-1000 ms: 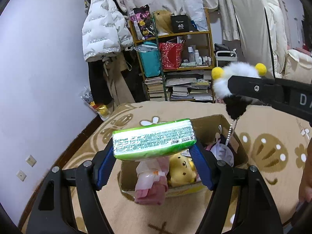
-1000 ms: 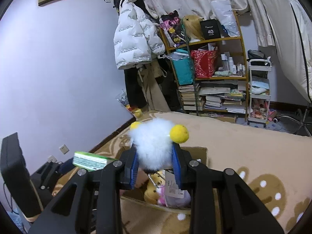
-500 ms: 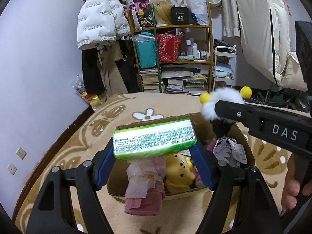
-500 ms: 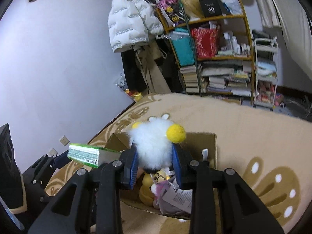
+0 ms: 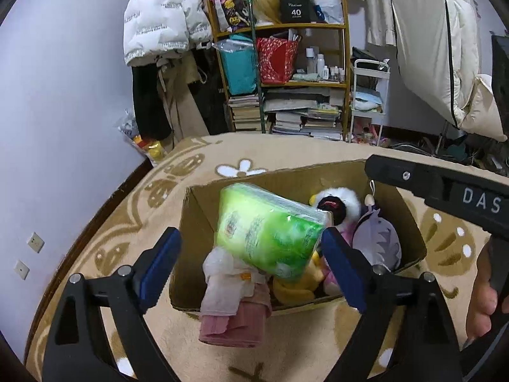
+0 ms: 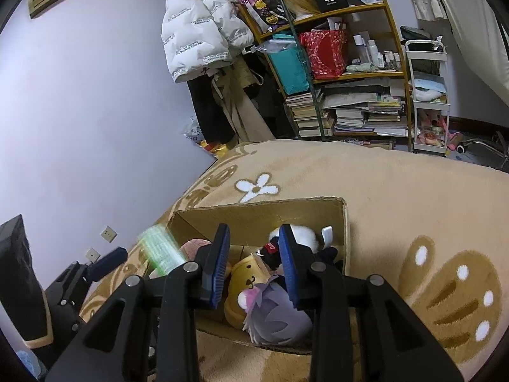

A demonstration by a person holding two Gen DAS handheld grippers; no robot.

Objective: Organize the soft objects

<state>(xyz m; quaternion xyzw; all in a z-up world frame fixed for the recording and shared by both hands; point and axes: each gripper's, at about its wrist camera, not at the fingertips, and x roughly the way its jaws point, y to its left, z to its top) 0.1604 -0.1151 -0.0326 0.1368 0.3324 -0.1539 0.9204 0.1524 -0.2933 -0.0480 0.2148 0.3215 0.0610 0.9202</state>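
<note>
Above the cardboard box (image 5: pixel 197 222), both tongs (image 5: pixel 249 262) (image 6: pixel 254 265) hang parted, empty.

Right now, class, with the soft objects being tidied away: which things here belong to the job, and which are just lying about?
Part of the job:
cardboard box
green tissue pack
white fluffy toy
yellow plush
grey plush
pink cloth
left tool, open
right tool, open

Just lying about:
white puffer jacket
bookshelf
white trolley

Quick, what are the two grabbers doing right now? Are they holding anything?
Left gripper: open, holding nothing; the green tissue pack sits tilted over the cardboard box.
Right gripper: open, empty.
</note>
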